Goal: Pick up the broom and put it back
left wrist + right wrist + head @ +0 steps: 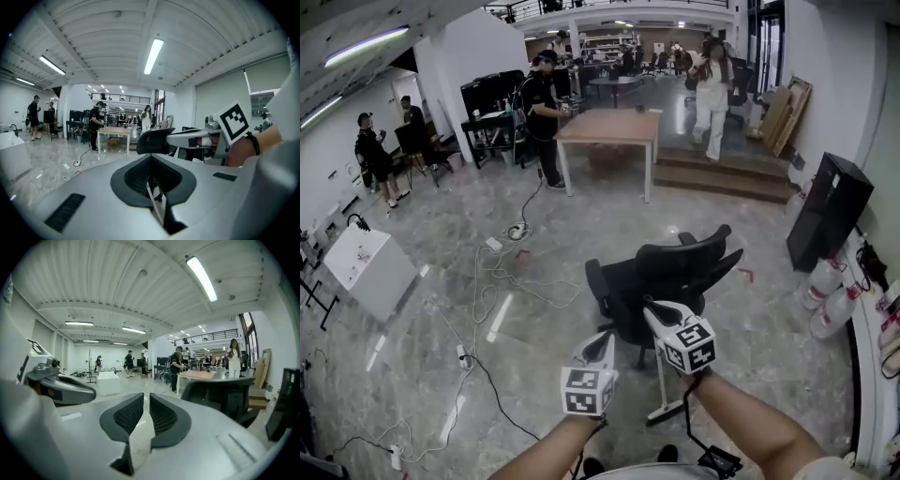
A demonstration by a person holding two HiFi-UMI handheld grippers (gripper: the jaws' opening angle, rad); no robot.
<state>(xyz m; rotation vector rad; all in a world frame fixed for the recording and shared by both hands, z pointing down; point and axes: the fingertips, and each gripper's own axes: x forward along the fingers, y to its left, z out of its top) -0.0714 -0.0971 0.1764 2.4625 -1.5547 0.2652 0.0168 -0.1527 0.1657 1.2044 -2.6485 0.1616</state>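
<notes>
A thin white pole with a dark head on the floor, probably the broom (662, 380), stands upright just right of the black office chair (666, 272), below my right gripper. My right gripper (650, 308) hovers above the pole's top, in front of the chair seat. Only a thin slit shows between its pads (161, 416), and nothing is in it. My left gripper (607, 337) is held beside it to the left, its jaws together and empty in the left gripper view (151, 161). Neither gripper touches the pole.
Cables and power strips (487, 281) trail across the grey floor at left. A white box (370, 267) stands far left. Beyond are a wooden table (609, 127), a raised step (722, 173) and several people. A black cabinet (830, 206) and white jugs (825, 281) line the right wall.
</notes>
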